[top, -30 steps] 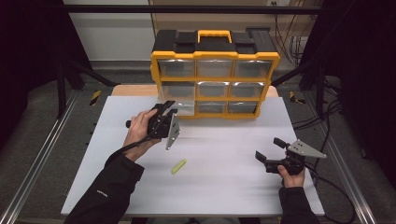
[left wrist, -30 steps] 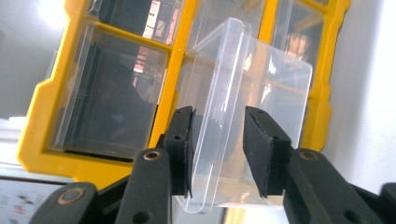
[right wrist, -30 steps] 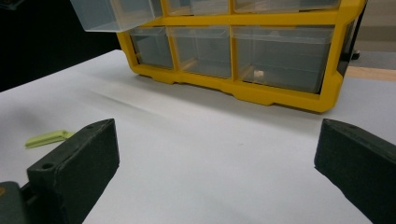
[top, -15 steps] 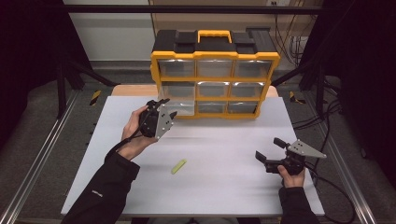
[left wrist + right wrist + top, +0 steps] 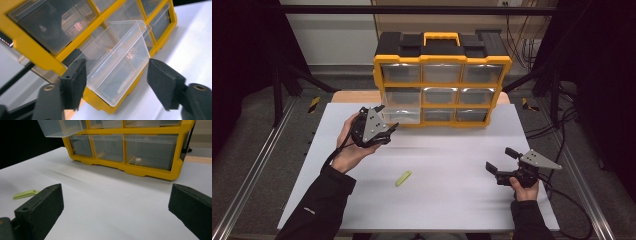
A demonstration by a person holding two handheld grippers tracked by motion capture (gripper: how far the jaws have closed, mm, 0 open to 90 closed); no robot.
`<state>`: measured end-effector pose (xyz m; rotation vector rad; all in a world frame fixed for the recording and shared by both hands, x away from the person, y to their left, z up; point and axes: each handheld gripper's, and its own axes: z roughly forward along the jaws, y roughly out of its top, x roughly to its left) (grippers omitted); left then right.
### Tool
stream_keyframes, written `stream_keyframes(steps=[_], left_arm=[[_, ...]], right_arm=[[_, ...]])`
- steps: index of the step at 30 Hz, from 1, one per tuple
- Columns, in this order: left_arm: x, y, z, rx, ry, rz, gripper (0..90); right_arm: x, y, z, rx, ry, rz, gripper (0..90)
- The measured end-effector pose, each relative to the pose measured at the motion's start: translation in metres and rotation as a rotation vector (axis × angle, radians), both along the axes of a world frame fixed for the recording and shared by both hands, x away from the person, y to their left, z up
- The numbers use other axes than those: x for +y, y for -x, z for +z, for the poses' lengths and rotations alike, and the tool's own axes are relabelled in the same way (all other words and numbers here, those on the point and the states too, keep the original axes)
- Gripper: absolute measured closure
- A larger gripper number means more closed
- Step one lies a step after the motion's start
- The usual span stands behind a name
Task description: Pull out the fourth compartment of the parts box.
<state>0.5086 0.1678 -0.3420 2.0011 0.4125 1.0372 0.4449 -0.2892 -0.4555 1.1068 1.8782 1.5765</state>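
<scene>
A yellow organizer [image 5: 442,75] with clear drawers stands at the back of the white table. Its left drawer in the middle row [image 5: 402,107] sticks out, and looks empty in the left gripper view. My left gripper [image 5: 391,133] hovers just in front and left of that drawer. Its jaws have just been opening, and its pads [image 5: 75,80] stand wide apart. The drawer [image 5: 120,62] shows beyond the gap, untouched. My right gripper [image 5: 501,160] rests open low at the right with nothing between its jaws. A small yellow-green piece [image 5: 403,178] lies flat on the table between the hands.
The table's white top [image 5: 452,205] reaches its front edge near the person's sleeves. In the right gripper view, the yellow-green piece [image 5: 25,194] lies at the left, and a small pale object [image 5: 137,159] sits in the organizer's bottom drawer. Cables trail off at the right.
The left gripper has drawn back a little to the left, away from the drawer front, tilted upward, and its jaws have spread. The right gripper has stayed put.
</scene>
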Motion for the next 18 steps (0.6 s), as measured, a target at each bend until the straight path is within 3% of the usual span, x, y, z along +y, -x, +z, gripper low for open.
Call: stream_keyframes(steps=[2,5,6,7,18], left_arm=[[0.005,0.002,0.001,0.026,0.060,0.009,28.2],[0.008,0.003,0.002,0.036,0.085,0.015,25.9],[0.011,0.004,0.002,0.063,0.118,0.013,23.5],[0.011,0.004,0.002,0.063,0.118,0.013,22.3],[0.025,0.010,-0.002,0.149,0.280,0.009,14.1]], right_arm=[[0.000,0.000,0.000,0.000,0.000,0.000,0.5],[0.000,0.000,0.000,0.000,0.000,0.000,0.5],[0.000,0.000,0.000,0.001,0.000,0.000,0.5],[0.000,0.000,0.000,0.001,0.000,0.001,0.5],[0.000,0.000,0.000,0.000,-0.001,0.002,0.5]])
